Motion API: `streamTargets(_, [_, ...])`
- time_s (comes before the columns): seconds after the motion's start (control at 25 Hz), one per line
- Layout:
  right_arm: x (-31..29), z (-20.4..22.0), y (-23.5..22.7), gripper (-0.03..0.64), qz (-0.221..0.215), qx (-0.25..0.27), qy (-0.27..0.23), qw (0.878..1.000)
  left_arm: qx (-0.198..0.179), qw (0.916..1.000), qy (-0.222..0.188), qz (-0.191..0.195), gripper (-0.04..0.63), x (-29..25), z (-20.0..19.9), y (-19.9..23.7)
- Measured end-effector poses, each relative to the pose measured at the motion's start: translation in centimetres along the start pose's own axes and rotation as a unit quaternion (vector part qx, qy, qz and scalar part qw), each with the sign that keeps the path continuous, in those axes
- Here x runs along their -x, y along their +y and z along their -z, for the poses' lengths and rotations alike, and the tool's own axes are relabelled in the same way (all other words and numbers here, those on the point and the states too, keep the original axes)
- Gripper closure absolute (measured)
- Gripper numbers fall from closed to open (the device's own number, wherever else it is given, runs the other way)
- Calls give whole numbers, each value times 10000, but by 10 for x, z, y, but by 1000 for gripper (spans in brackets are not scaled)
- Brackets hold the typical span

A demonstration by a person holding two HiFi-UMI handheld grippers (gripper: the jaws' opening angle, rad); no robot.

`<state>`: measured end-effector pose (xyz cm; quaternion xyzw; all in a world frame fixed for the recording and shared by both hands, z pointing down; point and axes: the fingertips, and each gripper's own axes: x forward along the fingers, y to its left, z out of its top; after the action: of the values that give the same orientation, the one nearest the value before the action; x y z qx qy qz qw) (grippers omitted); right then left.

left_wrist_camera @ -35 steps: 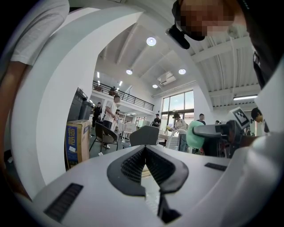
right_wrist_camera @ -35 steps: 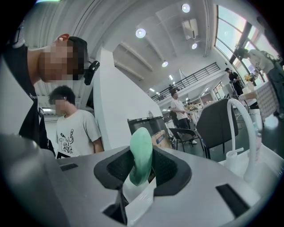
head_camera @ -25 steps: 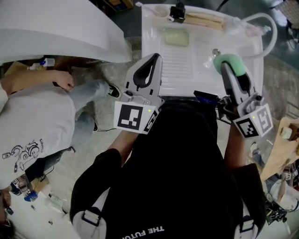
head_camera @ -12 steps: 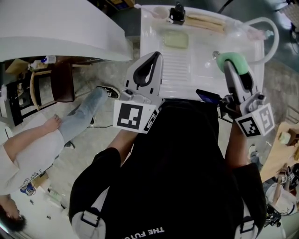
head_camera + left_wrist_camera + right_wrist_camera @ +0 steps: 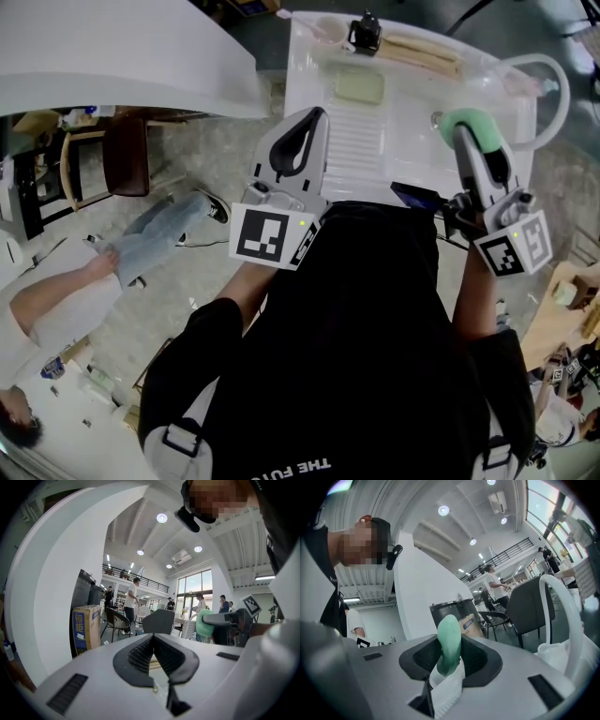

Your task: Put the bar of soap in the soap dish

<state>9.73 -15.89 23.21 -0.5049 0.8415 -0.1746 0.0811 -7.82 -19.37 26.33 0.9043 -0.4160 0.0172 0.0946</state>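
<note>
A green bar of soap (image 5: 473, 123) stands on edge between the jaws of my right gripper (image 5: 469, 133), which is shut on it above the right side of the white basin (image 5: 412, 98). In the right gripper view the soap (image 5: 450, 637) rises out of the right gripper (image 5: 449, 662). A pale green rectangular dish (image 5: 359, 87) lies at the basin's back, left of the soap. Over the basin's front left edge, my left gripper (image 5: 306, 141) is shut with nothing in it. The left gripper (image 5: 153, 641) shows its pads meeting at the tip; the soap (image 5: 204, 623) is at its right.
A ribbed washboard (image 5: 359, 141) slopes down the basin's middle. A black object (image 5: 364, 34) and a long wooden piece (image 5: 422, 45) lie along the back rim. A white hose (image 5: 553, 89) loops at the right. A white curved wall (image 5: 122, 56) and a person (image 5: 56, 300) are at the left.
Both grippers have edged a little toward the back of the basin, the soap still held. The person at the left has moved away toward the lower left, uncovering a chair.
</note>
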Motion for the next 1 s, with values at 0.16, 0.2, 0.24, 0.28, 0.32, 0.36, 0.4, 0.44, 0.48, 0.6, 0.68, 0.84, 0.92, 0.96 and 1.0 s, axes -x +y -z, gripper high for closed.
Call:
streamTargets(0.16, [-7, 5, -9, 489, -40, -30, 84, 10000, 28, 9999, 39, -112, 592, -6, 2, 4])
streamTargets(0.2, [-8, 7, -11, 489, -49, -35, 109, 9999, 25, 9999, 55, -127, 592, -7, 3, 5])
streamTargets(0.24, [-9, 9, -13, 489, -54, -38, 134, 9999, 17, 9999, 64, -136, 591, -9, 4, 5])
streamTargets(0.28, [-10, 10, -15, 489, -56, -45, 158, 9998, 12, 9999, 72, -141, 592, -11, 4, 6])
streamTargets(0.32, [-11, 12, -16, 489, -57, -58, 181, 9998, 9, 9999, 90, -142, 592, -12, 4, 6])
streamTargets(0.36, [-13, 13, -17, 489, -57, -77, 203, 9997, 5, 9998, 116, -139, 592, -14, 5, 7])
streamTargets(0.4, [-15, 14, -18, 489, -56, -95, 223, 9997, 6, 9998, 141, -136, 592, -15, 6, 8])
streamTargets(0.44, [-17, 16, -19, 489, -54, -104, 245, 9996, 11, 9998, 157, -134, 592, -17, 7, 9])
streamTargets(0.48, [-18, 17, -20, 489, -52, -101, 271, 9996, 13, 9998, 165, -133, 592, -18, 8, 10])
streamTargets(0.6, [-22, 24, -25, 489, -40, -82, 359, 9993, 20, 9997, 193, -148, 592, -22, 11, 13])
streamTargets(0.68, [-25, 28, -28, 489, -42, -91, 411, 9991, 33, 9996, 229, -177, 591, -24, 14, 15])
streamTargets(0.84, [-35, 36, -34, 489, -64, -135, 543, 9984, 86, 9991, 334, -239, 592, -30, 21, 20])
streamTargets(0.92, [-41, 41, -37, 489, -89, -168, 611, 9980, 80, 9990, 360, -246, 592, -32, 24, 23])
streamTargets(0.96, [-44, 43, -38, 489, -102, -174, 642, 9977, 91, 9989, 376, -253, 592, -33, 26, 24])
streamTargets(1.0, [-47, 46, -39, 489, -115, -176, 672, 9975, 113, 9988, 394, -265, 592, -35, 28, 26])
